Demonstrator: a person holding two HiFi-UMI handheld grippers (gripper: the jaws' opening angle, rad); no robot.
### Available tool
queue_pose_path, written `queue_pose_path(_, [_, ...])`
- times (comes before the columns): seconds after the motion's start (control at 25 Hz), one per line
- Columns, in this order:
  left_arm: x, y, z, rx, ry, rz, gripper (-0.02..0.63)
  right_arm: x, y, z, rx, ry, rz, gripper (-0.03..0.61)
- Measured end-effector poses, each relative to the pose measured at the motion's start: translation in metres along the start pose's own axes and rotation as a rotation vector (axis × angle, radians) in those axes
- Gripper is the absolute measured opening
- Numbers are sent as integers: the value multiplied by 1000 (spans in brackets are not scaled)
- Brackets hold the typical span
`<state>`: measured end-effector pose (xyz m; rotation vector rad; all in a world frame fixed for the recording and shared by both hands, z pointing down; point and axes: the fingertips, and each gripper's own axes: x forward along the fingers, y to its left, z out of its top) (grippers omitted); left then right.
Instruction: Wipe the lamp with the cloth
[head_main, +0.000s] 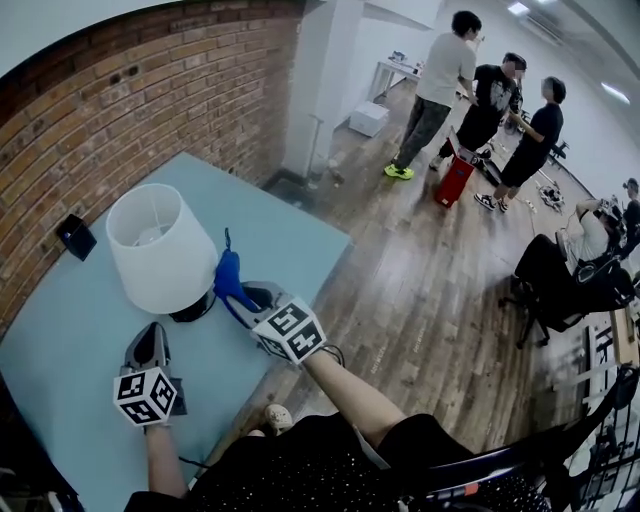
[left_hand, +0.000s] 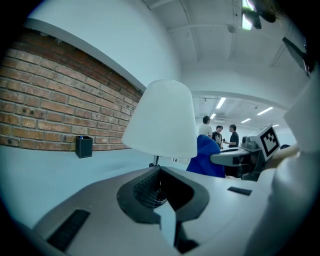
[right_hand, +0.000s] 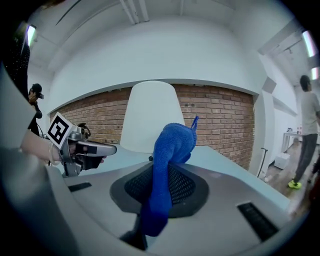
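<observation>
The lamp (head_main: 160, 250) stands upright on the light blue table (head_main: 295, 240), near the brick wall, with its long axis vertical. The right gripper (head_main: 243, 297) is clamped on the blue cloth (head_main: 228, 278), which stands up out of its jaws. From this gripper the white shade lies to the left and a little ahead, and the cloth is just beside its lower rim and the dark base. The left gripper (head_main: 152, 338) has its jaws together on nothing and points at the lamp from the near side. I judge the right one must sweep leftward, as it alone carries the cloth
</observation>
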<state>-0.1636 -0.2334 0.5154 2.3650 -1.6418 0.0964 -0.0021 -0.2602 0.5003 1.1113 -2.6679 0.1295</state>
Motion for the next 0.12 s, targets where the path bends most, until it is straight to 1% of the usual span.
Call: queue_pose_path(0.12, [4, -7, -2, 4, -1, -7, 9, -4, -3, 0, -12, 0, 1, 66])
